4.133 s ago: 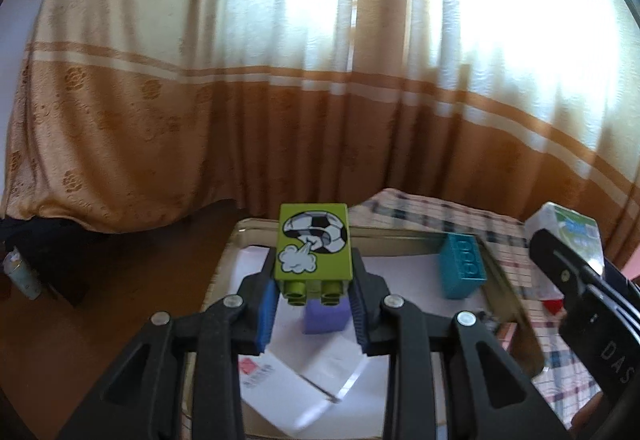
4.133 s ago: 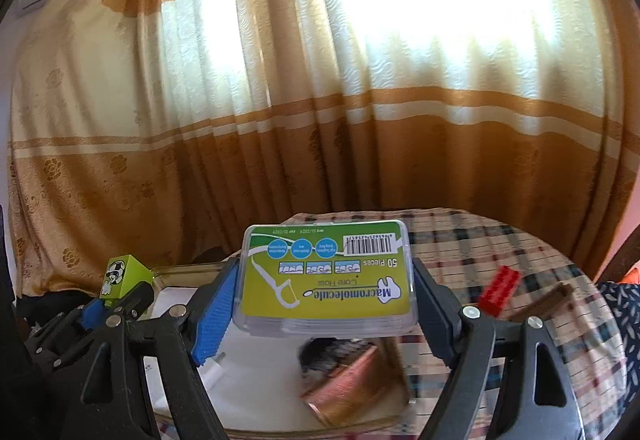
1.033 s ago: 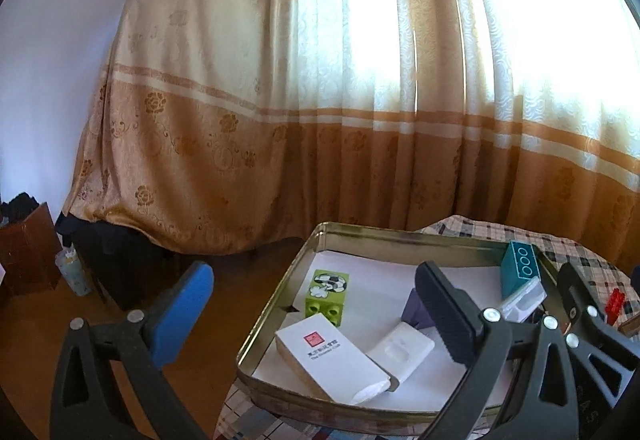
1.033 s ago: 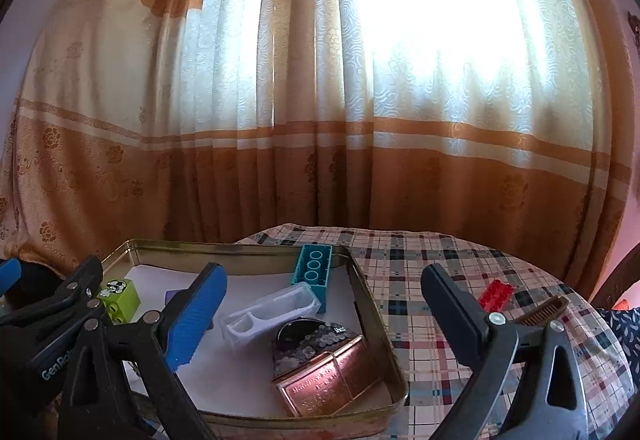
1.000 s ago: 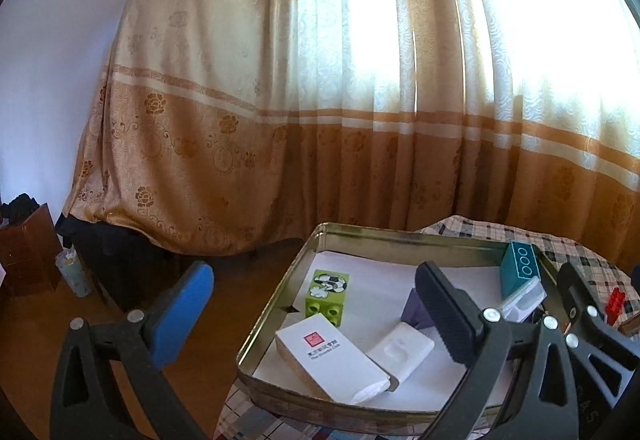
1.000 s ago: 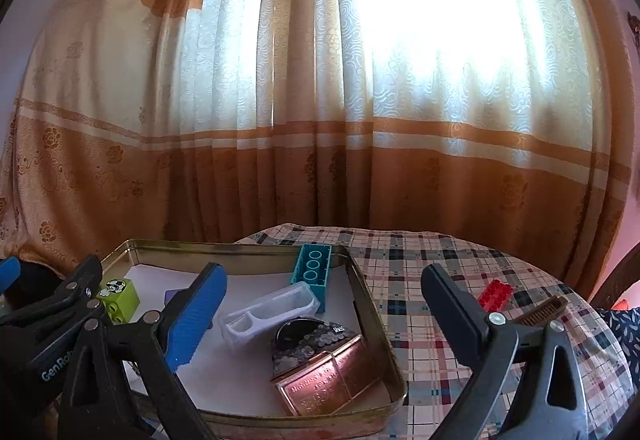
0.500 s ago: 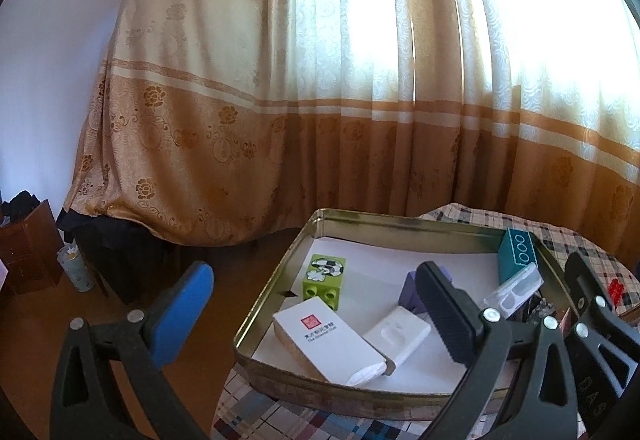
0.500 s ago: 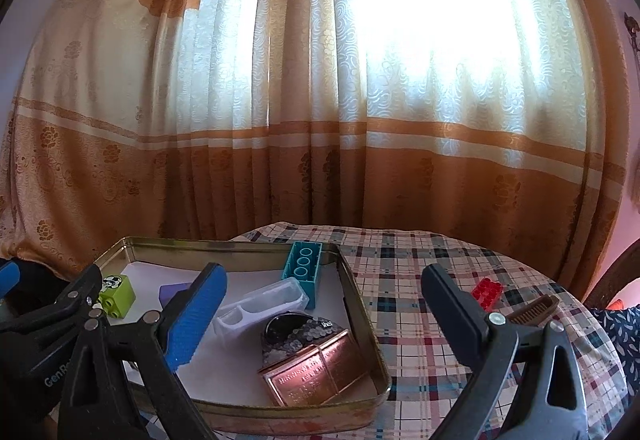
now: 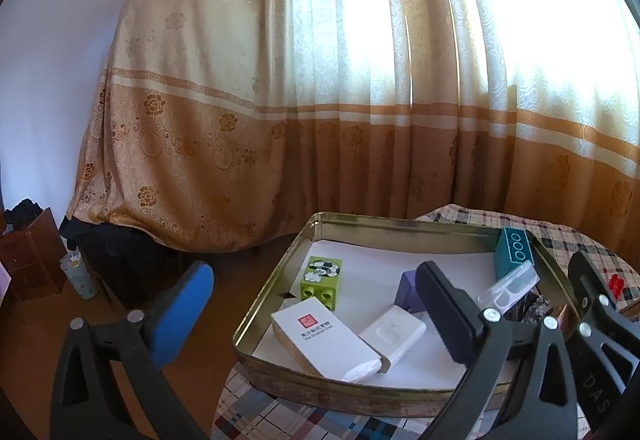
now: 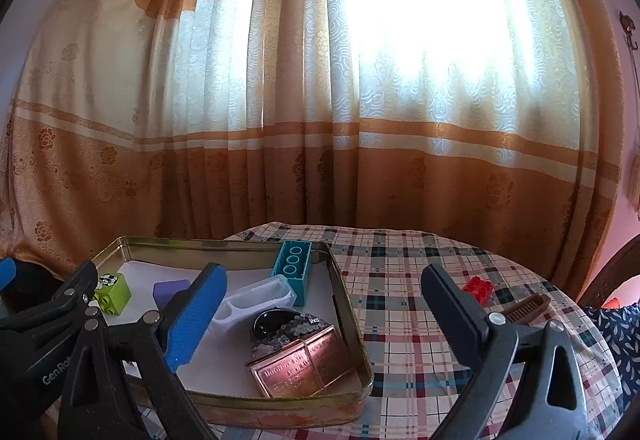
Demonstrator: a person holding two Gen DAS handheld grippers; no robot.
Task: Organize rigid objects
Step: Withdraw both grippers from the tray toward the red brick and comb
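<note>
A gold metal tray (image 9: 360,230) (image 10: 352,320) lined with white paper sits on the plaid table. In it lie a green football brick (image 9: 321,282) (image 10: 113,292), a purple block (image 9: 407,290) (image 10: 171,290), a teal brick (image 9: 514,252) (image 10: 293,266), a clear floss box (image 9: 510,286) (image 10: 256,300), a white box (image 9: 324,338), a white case (image 9: 394,334) and a copper case (image 10: 304,362). My left gripper (image 9: 316,316) is open and empty, above the tray's near left. My right gripper (image 10: 324,316) is open and empty, above the tray's near right.
A red brick (image 10: 478,288) and a brown comb (image 10: 526,307) lie on the plaid tablecloth (image 10: 420,280) right of the tray. A dark sequinned object (image 10: 280,326) lies in the tray. Curtains hang behind. The floor (image 9: 120,320) drops off left of the table.
Since four seconds ago both grippers let go: the green brick and the floss box now lie in the tray. Over the last second both grippers drew back and up slightly.
</note>
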